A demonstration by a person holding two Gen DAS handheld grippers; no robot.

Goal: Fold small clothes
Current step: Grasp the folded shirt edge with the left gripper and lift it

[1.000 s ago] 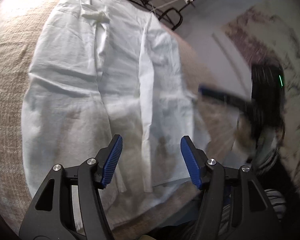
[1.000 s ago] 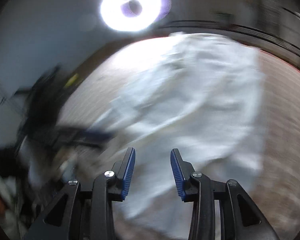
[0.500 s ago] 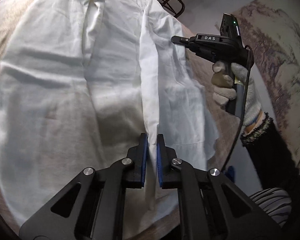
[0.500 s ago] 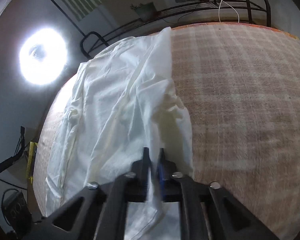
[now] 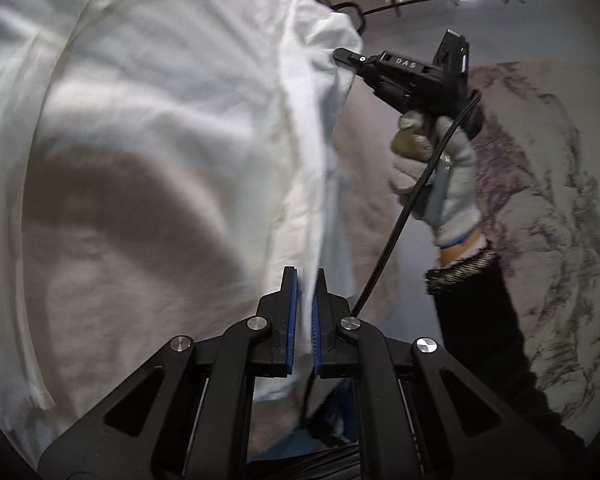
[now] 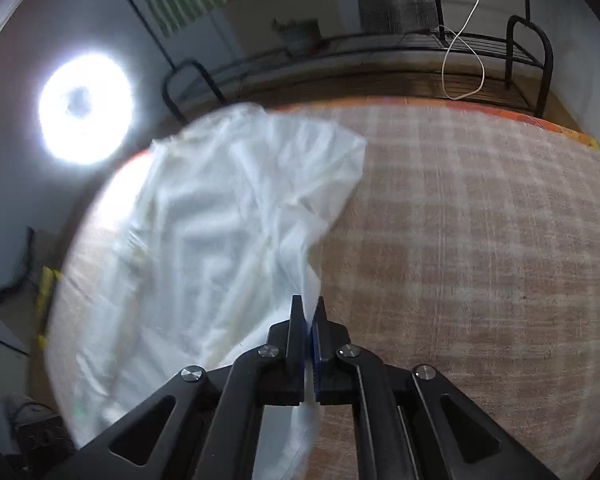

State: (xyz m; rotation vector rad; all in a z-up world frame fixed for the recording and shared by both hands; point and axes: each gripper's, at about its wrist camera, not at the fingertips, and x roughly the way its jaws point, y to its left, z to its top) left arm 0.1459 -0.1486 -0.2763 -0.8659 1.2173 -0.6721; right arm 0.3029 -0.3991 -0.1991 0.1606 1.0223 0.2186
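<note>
The white garment (image 5: 172, 120) fills the left wrist view, its right edge raised into a fold. My left gripper (image 5: 305, 280) is shut on the garment's near right edge. My right gripper (image 5: 340, 55), held in a gloved hand, shows in that view pinching the garment's far right corner. In the right wrist view my right gripper (image 6: 309, 312) is shut on the white garment (image 6: 228, 216), which trails away to the left over a beige checked cloth (image 6: 480, 248) on the table.
A black metal rack (image 6: 380, 52) with a white cord stands beyond the table's far edge. A bright round lamp (image 6: 86, 108) shines at the left. A marbled floor (image 5: 560, 220) lies to the right of the table.
Both grippers were open a second ago and have shut on the garment's right edge. They now lift that edge off the table, and the cloth billows leftward.
</note>
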